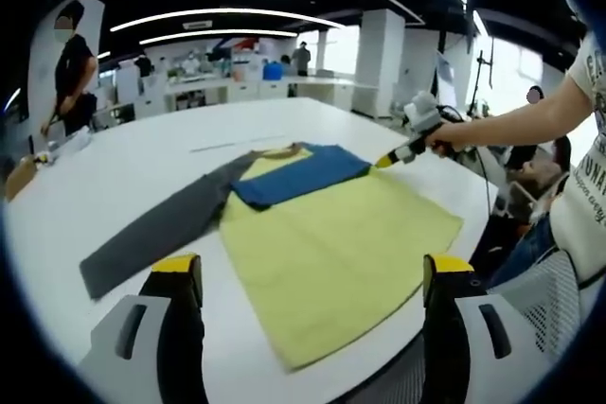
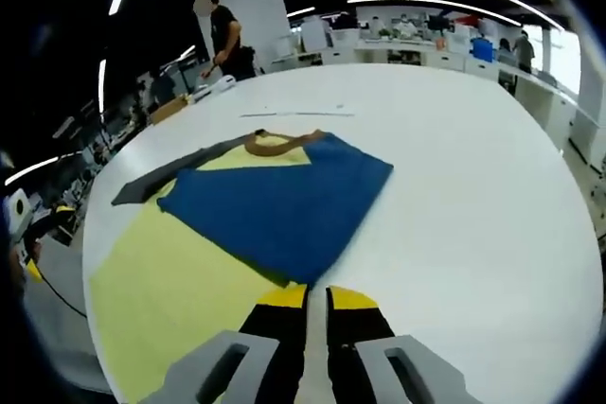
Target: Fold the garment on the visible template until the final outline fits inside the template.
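One garment (image 1: 312,234) on table (image 1: 123,167); left gripper (image 1: 312,281) released; right gripper (image 2: 317,298) clenched, grasping nothing.

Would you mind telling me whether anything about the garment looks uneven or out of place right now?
Yes: the garment is folded lopsidedly. Its blue sleeve is folded across the yellow body, while the grey sleeve lies stretched out flat on the white table.

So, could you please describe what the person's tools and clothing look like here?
The left tool has two black jaws capped with yellow tips, set on light grey housings. The right tool matches: black jaws, yellow tips, grey bases. Seen from the left gripper view, it has a pale grey body with a dark cable trailing back. The person wears a white short-sleeved shirt with dark lettering.
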A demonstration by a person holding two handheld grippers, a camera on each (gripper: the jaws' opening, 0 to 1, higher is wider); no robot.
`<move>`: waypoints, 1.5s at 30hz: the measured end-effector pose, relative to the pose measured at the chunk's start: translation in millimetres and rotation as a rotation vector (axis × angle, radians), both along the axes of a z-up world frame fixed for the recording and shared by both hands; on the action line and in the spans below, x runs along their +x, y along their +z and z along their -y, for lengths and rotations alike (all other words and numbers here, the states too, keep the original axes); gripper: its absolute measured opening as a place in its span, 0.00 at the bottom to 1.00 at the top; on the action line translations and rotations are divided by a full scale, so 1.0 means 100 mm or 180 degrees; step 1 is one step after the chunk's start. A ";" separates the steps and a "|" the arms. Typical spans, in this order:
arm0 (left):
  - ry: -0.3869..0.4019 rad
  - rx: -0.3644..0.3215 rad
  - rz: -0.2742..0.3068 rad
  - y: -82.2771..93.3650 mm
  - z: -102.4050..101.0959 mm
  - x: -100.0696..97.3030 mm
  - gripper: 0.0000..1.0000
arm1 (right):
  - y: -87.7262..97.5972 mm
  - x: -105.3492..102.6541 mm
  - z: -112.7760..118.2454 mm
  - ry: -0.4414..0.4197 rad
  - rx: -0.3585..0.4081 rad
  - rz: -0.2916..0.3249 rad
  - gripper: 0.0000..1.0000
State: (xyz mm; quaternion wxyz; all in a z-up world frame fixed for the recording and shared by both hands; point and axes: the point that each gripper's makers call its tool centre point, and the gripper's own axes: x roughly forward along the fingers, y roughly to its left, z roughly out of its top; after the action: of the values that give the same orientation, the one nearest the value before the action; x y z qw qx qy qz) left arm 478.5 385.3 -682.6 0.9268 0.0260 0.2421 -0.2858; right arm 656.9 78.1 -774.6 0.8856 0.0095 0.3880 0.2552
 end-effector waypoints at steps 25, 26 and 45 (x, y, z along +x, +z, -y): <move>-0.0041 -0.0013 -0.0008 0.02 0.05 -0.04 0.91 | -0.03 0.01 0.01 0.0224 -0.0538 0.0223 0.00; -0.0041 -0.0015 -0.0008 0.02 0.05 -0.03 0.91 | -0.04 0.01 0.02 0.0242 -0.0571 0.0230 0.00; -0.0038 0.0028 -0.0036 -0.02 0.01 -0.05 0.90 | -0.03 0.07 0.16 -0.0272 -0.0123 -0.0045 0.00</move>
State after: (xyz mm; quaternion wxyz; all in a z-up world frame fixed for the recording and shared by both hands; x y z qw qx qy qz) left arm 473.7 384.0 -684.9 0.9236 0.0299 0.2485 -0.2904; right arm 664.4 61.6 -777.4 0.8929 0.0108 0.3983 0.2096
